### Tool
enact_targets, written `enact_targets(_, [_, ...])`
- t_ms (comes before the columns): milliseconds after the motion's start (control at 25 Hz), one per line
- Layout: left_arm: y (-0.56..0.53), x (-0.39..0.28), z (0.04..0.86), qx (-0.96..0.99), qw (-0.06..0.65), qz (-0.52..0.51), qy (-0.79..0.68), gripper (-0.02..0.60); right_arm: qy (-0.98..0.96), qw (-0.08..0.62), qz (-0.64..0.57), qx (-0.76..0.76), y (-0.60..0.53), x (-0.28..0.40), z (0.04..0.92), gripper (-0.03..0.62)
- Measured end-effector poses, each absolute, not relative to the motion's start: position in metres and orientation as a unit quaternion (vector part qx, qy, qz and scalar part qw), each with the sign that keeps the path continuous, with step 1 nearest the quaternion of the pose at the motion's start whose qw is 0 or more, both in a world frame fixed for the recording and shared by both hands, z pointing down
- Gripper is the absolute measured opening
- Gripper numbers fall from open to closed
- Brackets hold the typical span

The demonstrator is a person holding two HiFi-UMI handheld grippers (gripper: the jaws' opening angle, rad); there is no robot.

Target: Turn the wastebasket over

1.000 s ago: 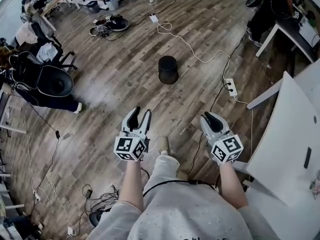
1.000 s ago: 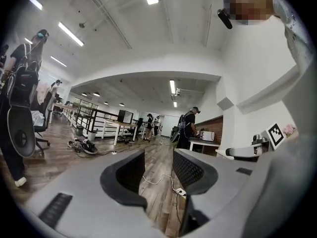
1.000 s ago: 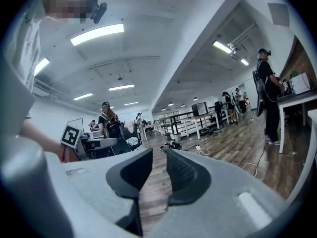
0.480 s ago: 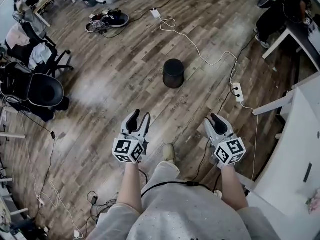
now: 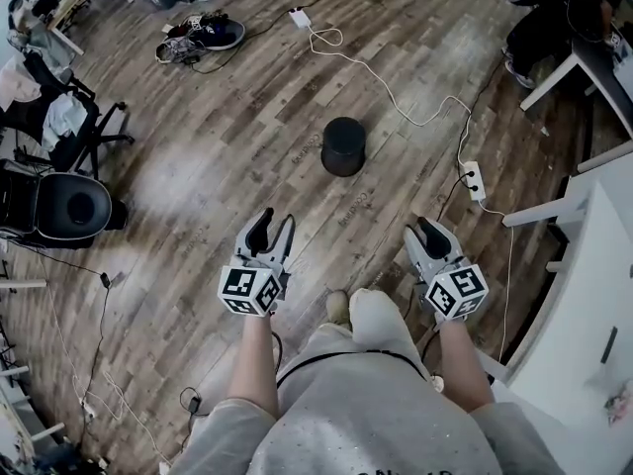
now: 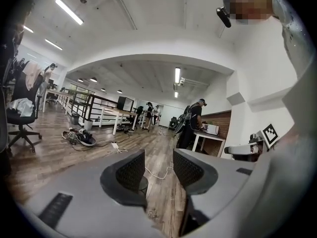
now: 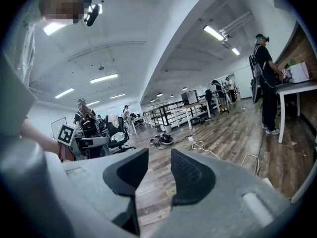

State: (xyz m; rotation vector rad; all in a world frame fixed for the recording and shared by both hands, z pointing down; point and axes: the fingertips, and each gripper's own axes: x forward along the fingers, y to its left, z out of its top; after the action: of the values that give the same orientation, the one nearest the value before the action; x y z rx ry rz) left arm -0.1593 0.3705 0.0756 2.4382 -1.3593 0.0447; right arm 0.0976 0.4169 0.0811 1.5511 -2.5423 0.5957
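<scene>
The wastebasket [image 5: 343,145] is a black round bin standing on the wooden floor, well ahead of both grippers. My left gripper [image 5: 269,228] is held out in front of the person's body, open, with nothing between its jaws [image 6: 158,162]. A dark rounded shape that looks like the bin [image 6: 142,183] peeks out past its left jaw. My right gripper [image 5: 427,230] is at the same distance on the right, apart from the bin. Its jaws have just been opening and hold nothing [image 7: 159,165].
A white power strip [image 5: 473,179] and its white cable [image 5: 396,107] lie on the floor right of the bin. A white table [image 5: 584,295] stands at the right edge. Office chairs [image 5: 69,206] are at the left, shoes and cables [image 5: 198,36] at the back, and a person [image 5: 554,18] at the far right.
The person has stepped forward, so the bin sits lower and nearer in the head view. Both grippers advanced with the body. The right jaws stand wider apart.
</scene>
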Motion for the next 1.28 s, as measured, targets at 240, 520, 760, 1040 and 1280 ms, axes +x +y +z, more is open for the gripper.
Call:
enact_targets(240, [0.325,-0.158,0.092,0.855,0.189,0.016,-0.483,0.175,-0.834,0.061,0.205,0.508,0.366,0.1,0.097,0.14])
enact_targets(520, [0.241,-0.154,0.096,0.848,0.2,0.019,-0.49,0.175,-0.837,0.063,0.224,0.495,0.275,0.105,0.111,0.144])
enact_targets(760, [0.169,-0.134,0.113,0.841,0.217,0.023,-0.495,0.175,-0.838,0.073,0.241,0.485,0.203,0.122,0.127,0.144])
enact_targets(1040, [0.107,-0.116,0.154,0.83,0.256,0.042,-0.493,0.175,-0.834,0.082,0.272,0.473,0.136,0.139,0.163,0.144])
enact_targets(1280, [0.065,-0.106,0.195,0.815,0.282,0.04,-0.505,0.175,-0.835,0.091,0.303,0.451,0.096,0.144,0.208,0.149])
